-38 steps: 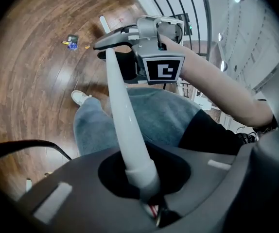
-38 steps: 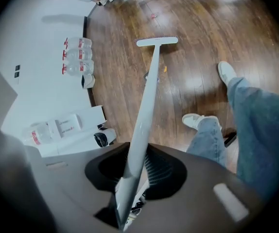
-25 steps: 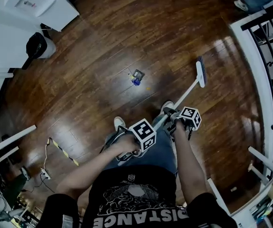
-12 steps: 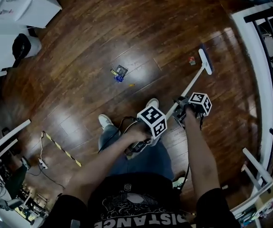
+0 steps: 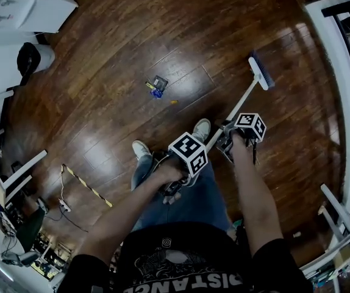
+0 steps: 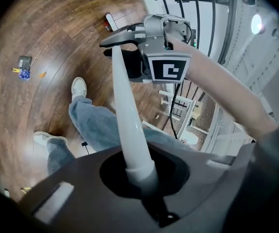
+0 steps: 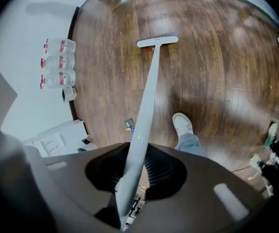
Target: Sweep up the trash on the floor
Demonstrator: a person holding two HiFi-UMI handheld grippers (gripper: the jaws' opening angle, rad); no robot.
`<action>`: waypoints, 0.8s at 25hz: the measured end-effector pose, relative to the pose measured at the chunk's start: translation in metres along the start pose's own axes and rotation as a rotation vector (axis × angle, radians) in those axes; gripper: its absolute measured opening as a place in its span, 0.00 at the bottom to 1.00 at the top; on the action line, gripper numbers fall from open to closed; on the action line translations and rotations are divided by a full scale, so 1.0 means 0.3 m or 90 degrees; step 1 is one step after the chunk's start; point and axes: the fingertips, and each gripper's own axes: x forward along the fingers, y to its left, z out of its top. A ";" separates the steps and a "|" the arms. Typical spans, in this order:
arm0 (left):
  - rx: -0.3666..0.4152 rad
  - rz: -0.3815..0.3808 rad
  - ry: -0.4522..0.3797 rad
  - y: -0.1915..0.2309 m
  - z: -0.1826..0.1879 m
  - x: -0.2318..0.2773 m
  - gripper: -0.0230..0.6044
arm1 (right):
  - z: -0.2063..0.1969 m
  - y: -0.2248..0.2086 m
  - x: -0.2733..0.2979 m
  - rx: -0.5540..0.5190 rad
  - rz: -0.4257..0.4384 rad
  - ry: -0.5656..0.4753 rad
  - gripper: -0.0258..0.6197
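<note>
The broom head [image 5: 261,72] has swung out farther right, away from the trash scraps [image 5: 157,86]. The small red scrap seen beside it half a second ago no longer shows in the head view.

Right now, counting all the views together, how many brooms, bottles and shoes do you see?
broom: 1
bottles: 3
shoes: 2
Total: 6

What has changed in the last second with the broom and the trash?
The broom head has swung outward, away from the shoes, up against the small red scrap that lay beside it. Unchanged: left gripper and right gripper shut on the broom handle; the trash pile untouched.
</note>
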 end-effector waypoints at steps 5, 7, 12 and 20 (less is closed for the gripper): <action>-0.013 0.008 0.009 0.057 -0.161 -0.003 0.05 | -0.168 0.006 0.070 0.003 0.016 0.013 0.17; -0.019 0.005 0.010 0.081 -0.234 0.002 0.05 | -0.246 0.003 0.099 0.006 0.019 0.018 0.17; -0.029 -0.002 0.004 0.161 -0.430 -0.002 0.05 | -0.454 0.002 0.187 0.006 0.016 0.029 0.17; -0.020 0.020 0.015 0.409 -0.791 -0.097 0.05 | -0.822 0.077 0.417 0.021 0.028 0.030 0.18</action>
